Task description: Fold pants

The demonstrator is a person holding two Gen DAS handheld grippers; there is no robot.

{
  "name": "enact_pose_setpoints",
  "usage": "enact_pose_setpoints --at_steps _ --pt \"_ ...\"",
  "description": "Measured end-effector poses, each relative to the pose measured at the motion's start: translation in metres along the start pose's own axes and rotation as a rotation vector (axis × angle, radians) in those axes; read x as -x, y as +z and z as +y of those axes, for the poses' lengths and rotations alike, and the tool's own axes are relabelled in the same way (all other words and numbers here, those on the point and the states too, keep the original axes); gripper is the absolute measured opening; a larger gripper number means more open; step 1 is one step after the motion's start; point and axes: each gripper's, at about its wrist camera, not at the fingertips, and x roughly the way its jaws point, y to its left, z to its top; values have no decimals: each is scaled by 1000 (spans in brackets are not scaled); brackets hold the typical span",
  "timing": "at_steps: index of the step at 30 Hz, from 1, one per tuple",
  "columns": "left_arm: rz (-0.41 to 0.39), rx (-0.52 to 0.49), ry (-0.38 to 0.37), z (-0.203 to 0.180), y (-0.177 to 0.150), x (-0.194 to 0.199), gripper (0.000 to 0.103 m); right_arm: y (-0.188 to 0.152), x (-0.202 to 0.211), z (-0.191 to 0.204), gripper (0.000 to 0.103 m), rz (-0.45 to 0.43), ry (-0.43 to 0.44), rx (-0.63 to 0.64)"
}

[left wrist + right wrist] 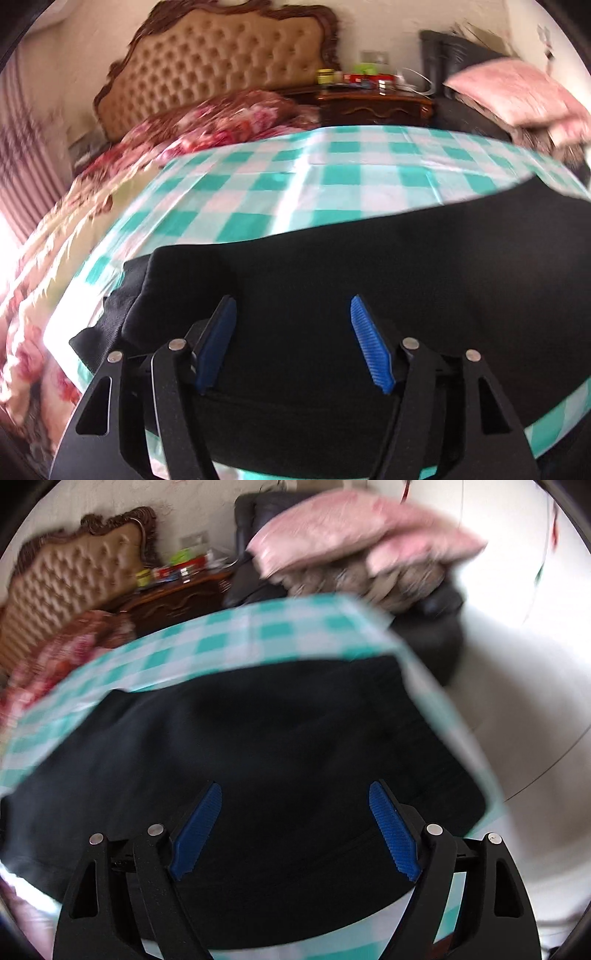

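bed point(66, 236): floral quilt at left, padded headboard point(221, 62) behind, nightstand point(373, 99) with small clutter beside it.
checked cloth point(295, 184): teal and white, spread over the bed, work surface; its far right corner shows in the right view.
pants point(369, 280): black, lying across the checked cloth, layered edge at left end point(125, 295), so likely folded once already.
pink pillow point(354, 528): on dark chair, well apart, ignore.
left gripper point(291, 306): jaws spread, blue pads clear of fabric, nothing held, over left end of pants.
right gripper point(295, 794): jaws wide, empty, over right part of pants.
step, my read: between grasps, next fold pending.
do it well: drop each gripper to an end corner, pinch all layers, lift both together, carry evenly, line up edges, keep cloth underneath out of the pinch.
blur: both views smeared, fine seams cannot tell.
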Motion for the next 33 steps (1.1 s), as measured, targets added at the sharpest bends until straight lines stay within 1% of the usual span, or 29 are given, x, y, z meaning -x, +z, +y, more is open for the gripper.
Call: enact_pose_setpoints --at_steps 1,2,4,7,10,11,12,13,14,15,16,18,20,21,24,27,29,31,33 --pt "0 -18 8 -5 -1 0 65 -1 0 1 79 9 28 -1" --pt "-1 -28 8 -9 -2 0 65 -2 0 4 79 9 30 5" --pt "6 -18 -1 -9 -3 -3 65 -4 2 10 79 7 30 22" --pt "32 2 8 -4 -7 -11 66 -6 4 15 79 21 73 19" --pt "62 23 47 2 -14 -16 66 -9 6 21 79 21 79 42" --pt "88 35 73 8 -17 -23 66 -10 8 25 79 23 93 51" --pt "116 48 98 15 -20 -29 70 -12 11 30 79 21 112 66" --pt "124 74 101 22 -23 -32 75 -14 16 39 79 12 139 96" --pt "126 113 113 32 -24 -33 78 -16 20 50 79 2 163 133" --pt "137 120 145 37 -24 -33 78 -19 24 61 79 -4 177 167" --pt "143 122 181 41 -24 -33 78 -23 28 79 80 -9 200 222" --pt "149 140 220 47 -25 -29 76 -30 31 113 80 -4 253 313" --pt "158 155 265 53 -27 -25 75 -40 32 154 80 6 308 421" --pt "156 159 284 55 -28 -21 74 -47 31 181 80 7 324 482" --pt "145 160 312 58 -31 -10 74 -64 25 250 80 24 376 613" --pt "130 163 321 59 -33 3 74 -74 12 304 80 56 399 687" --pt "120 162 324 59 -34 9 74 -79 2 333 79 72 404 729" --pt "114 156 323 59 -35 12 74 -87 -7 363 79 71 387 774" --pt "107 161 317 60 -36 15 74 -90 -19 388 79 60 371 788"
